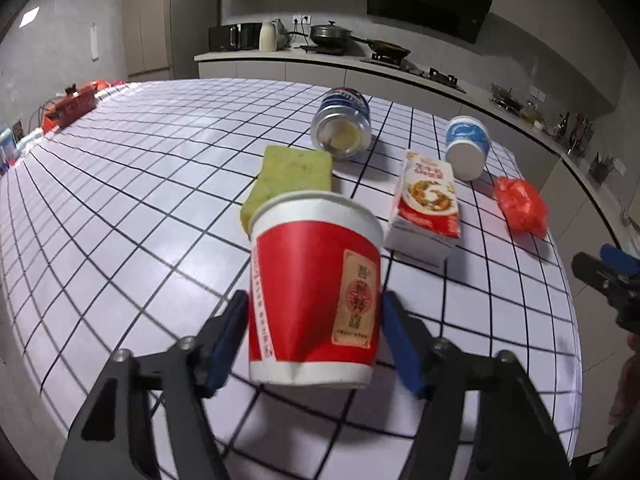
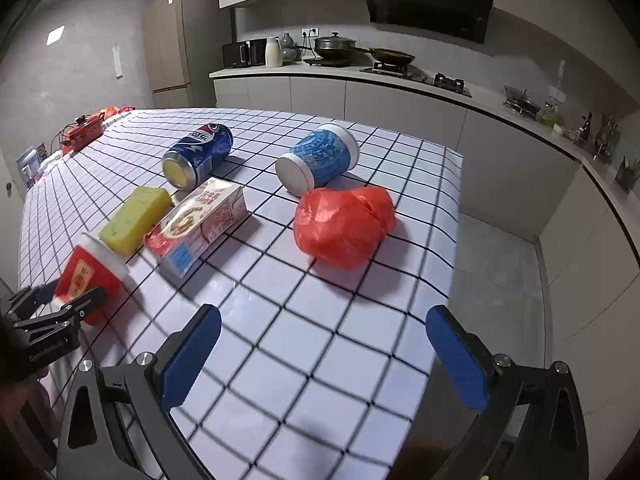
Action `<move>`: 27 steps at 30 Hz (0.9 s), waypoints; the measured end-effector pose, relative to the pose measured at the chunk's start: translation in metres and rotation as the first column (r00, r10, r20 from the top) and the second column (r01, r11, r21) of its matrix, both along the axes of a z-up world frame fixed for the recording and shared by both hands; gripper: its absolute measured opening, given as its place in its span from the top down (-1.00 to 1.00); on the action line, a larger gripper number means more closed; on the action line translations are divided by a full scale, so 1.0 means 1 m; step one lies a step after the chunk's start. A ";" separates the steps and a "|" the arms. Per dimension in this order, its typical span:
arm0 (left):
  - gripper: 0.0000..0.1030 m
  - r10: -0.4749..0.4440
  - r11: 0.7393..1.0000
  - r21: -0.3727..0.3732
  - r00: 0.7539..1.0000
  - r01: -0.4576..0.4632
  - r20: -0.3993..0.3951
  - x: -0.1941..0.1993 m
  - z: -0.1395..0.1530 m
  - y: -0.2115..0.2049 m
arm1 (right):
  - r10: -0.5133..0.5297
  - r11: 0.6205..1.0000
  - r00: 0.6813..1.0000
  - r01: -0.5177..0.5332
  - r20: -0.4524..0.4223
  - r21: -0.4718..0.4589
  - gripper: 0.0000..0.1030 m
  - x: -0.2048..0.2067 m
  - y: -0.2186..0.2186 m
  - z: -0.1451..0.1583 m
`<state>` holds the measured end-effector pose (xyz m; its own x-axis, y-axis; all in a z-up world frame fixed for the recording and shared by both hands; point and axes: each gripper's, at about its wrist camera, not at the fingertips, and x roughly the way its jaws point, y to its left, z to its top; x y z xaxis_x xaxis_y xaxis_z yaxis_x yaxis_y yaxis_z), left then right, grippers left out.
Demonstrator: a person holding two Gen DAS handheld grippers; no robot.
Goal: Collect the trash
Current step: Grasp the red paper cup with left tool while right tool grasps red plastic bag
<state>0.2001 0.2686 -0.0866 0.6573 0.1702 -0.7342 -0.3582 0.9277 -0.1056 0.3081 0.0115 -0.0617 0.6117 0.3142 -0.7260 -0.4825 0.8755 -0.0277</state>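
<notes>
My left gripper (image 1: 316, 340) is shut on a red paper cup (image 1: 316, 284), its blue pads pressed on both sides; the cup also shows in the right wrist view (image 2: 86, 276). Beyond it on the checked table lie a yellow sponge (image 1: 292, 176), a blue soda can (image 1: 342, 126) on its side, a red-and-white carton (image 1: 428, 204), a blue paper cup (image 1: 468, 148) on its side and a crumpled red plastic bag (image 1: 520, 208). My right gripper (image 2: 324, 356) is open and empty above the table's near edge, short of the red bag (image 2: 344, 226).
The table (image 2: 320, 344) has a white cloth with a black grid; its right edge drops to the floor (image 2: 500, 280). A red device (image 1: 70, 108) sits at the far left edge. A kitchen counter (image 2: 360, 76) with stove and pans runs behind.
</notes>
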 end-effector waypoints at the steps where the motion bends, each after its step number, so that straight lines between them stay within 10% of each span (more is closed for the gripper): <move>1: -0.28 0.000 1.000 -0.001 1.000 0.000 0.000 0.002 0.000 0.003 | -0.001 1.000 1.000 0.001 -0.005 -0.004 -1.00 0.006 0.005 -0.003; 10: -0.25 -0.015 1.000 -0.019 1.000 0.015 0.003 0.026 0.002 0.021 | -0.026 1.000 0.998 0.026 -0.049 -0.009 -0.98 0.060 0.026 -0.024; 15: -0.25 -0.022 1.000 -0.015 1.000 0.022 0.002 0.033 0.001 0.024 | -0.034 0.999 0.995 0.032 -0.091 -0.024 -0.60 0.088 0.033 -0.038; 20: -0.18 -0.032 0.999 -0.002 0.999 0.032 0.014 0.027 0.005 0.021 | -0.023 1.000 0.992 0.022 -0.126 -0.006 0.42 0.094 0.033 -0.044; 27: -0.15 -0.045 0.999 0.000 0.998 0.045 0.032 0.013 0.014 0.008 | 0.005 1.000 0.996 -0.003 -0.093 0.019 0.53 0.063 0.021 -0.030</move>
